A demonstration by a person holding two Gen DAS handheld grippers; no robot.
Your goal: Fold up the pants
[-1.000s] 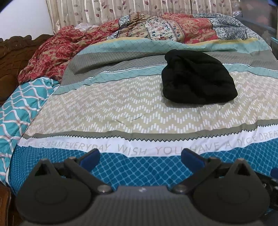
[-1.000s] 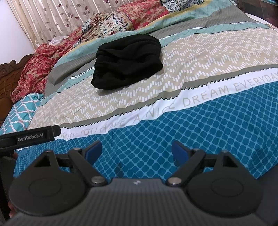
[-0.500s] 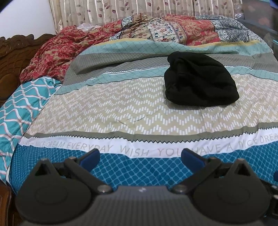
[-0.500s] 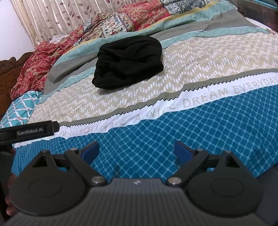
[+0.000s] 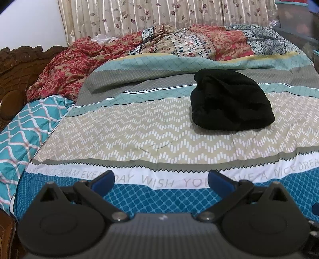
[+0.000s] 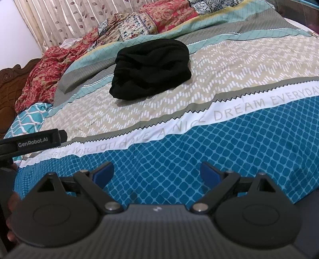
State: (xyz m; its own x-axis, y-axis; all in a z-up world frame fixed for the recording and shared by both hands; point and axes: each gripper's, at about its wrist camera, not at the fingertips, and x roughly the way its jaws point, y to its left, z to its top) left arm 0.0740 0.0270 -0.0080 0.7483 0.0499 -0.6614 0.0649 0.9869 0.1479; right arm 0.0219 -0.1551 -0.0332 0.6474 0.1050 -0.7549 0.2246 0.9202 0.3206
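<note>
The black pants (image 5: pixel 229 103) lie bunched in a rumpled heap on the patterned bedspread (image 5: pixel 139 127), toward the far right of the bed in the left wrist view. In the right wrist view the pants (image 6: pixel 151 69) sit centre-left, farther up the bed. My left gripper (image 5: pixel 161 180) is open and empty, held over the blue front band of the bedspread, well short of the pants. My right gripper (image 6: pixel 156 171) is open and empty, also over the blue band. The left gripper's body (image 6: pixel 33 142) shows at the left edge of the right wrist view.
A crumpled red floral quilt (image 5: pixel 83 65) and patchwork blanket (image 5: pixel 199 42) lie along the far side by the curtain (image 5: pixel 159 14). A teal wavy pillow (image 5: pixel 26 127) and carved wooden headboard (image 5: pixel 18 67) are at the left.
Both grippers have shifted slightly, so the pants sit a little differently in each view. The pants themselves have not moved. Both grippers stay open.
</note>
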